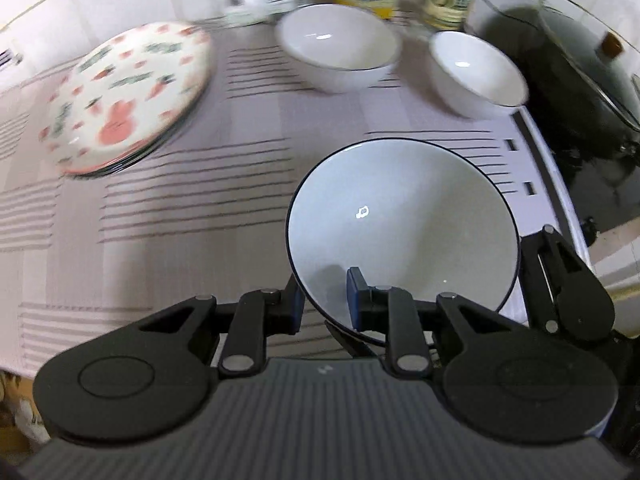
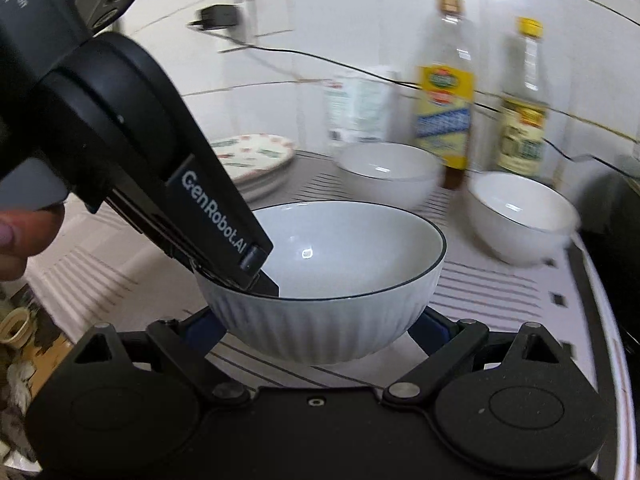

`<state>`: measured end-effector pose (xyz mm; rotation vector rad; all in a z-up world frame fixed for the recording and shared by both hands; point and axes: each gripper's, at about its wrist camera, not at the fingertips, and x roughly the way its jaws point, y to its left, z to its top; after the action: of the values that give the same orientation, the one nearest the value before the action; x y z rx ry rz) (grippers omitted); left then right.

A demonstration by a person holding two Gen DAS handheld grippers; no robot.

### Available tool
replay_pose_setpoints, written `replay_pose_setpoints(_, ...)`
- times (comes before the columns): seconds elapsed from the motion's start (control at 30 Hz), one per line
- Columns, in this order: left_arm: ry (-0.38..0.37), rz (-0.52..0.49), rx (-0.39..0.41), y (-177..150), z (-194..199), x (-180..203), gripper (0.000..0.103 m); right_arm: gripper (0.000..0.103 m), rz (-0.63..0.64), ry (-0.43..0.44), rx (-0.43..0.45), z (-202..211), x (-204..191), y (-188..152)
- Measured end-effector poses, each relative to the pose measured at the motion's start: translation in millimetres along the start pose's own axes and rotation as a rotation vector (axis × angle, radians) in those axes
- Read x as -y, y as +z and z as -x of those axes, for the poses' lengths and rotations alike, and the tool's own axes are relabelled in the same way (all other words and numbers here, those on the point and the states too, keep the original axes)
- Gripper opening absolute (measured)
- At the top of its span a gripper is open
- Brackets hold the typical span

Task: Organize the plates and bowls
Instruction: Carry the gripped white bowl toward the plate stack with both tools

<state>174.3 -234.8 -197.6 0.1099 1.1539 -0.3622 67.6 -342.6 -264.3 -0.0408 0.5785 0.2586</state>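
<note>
A tabletop (image 1: pixel 168 216) covered by a pale cloth with dark stripes is seen. A stack of strawberry-patterned plates (image 1: pixel 128 92) is set at its far left. Two white bowls (image 1: pixel 340 52) (image 1: pixel 478 74) are placed along the back, with bottles (image 2: pixel 444 88) stood just behind them. A black pot (image 1: pixel 584 80) is seen at the right edge.

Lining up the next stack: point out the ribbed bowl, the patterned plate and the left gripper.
ribbed bowl (image 2: pixel 320 320): right wrist view, outer fluted wall.
patterned plate (image 1: pixel 132 92): left wrist view, top face.
left gripper (image 1: pixel 324 300): left wrist view, pinching the bowl's rim.
</note>
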Motion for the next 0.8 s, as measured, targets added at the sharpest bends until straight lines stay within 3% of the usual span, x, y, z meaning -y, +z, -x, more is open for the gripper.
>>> replay_pose_setpoints(0.47,0.132,0.172,0.002,-28.6,28.9,-101.6,0.021,0.097,0.157,0.227,-0.024,-53.3,-84.4,29.2)
replay_pose_setpoints(0.8,0.189,0.201,0.014,-31.0,20.8,-149.0,0.021,0.096,0.245,0.265,-0.027,-96.8,-126.6,40.3)
